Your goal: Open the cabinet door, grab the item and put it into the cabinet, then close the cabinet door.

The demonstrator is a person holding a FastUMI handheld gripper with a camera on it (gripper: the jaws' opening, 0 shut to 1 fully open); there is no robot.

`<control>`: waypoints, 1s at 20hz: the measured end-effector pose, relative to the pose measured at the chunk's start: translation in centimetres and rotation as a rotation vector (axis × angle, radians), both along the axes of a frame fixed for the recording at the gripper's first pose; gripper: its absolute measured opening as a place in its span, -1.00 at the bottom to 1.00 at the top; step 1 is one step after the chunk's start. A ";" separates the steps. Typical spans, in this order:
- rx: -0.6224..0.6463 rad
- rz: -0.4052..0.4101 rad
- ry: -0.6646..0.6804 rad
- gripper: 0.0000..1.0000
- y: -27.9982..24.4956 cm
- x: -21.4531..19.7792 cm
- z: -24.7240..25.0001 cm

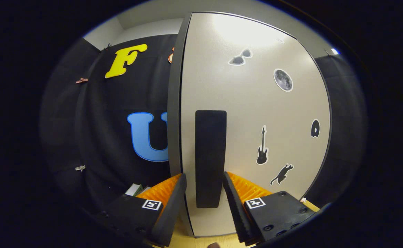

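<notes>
While stickers dot the cabinet door (256, 103), the tool (204, 186) fingers stand apart around its dark handle (210, 151).

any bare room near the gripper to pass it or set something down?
The gripper is open, its fingers straddling the tall black handle on the pale cabinet door. Free patches: the light wooden surface strip below the door, between the fingers; open air beside the door's dark edge. Crowded: around the handle, and the small stack of books beyond the left finger.
</notes>
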State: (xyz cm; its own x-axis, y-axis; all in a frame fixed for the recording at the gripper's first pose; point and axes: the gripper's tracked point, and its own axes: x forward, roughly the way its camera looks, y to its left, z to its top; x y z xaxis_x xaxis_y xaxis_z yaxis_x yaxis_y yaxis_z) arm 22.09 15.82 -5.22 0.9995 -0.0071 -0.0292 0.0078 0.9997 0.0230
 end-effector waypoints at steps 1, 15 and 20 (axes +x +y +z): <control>-0.019 -0.003 0.000 0.37 -0.1 0.0 -0.2; 0.047 0.142 0.036 -0.59 -1.5 -5.5 0.3; 0.061 0.195 0.039 -0.59 -3.0 -10.3 1.1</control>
State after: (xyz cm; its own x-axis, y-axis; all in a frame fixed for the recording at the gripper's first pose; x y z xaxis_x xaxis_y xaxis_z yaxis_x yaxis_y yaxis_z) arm 11.78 12.79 -4.13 0.9799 0.1893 -0.0623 -0.1837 0.9792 0.0868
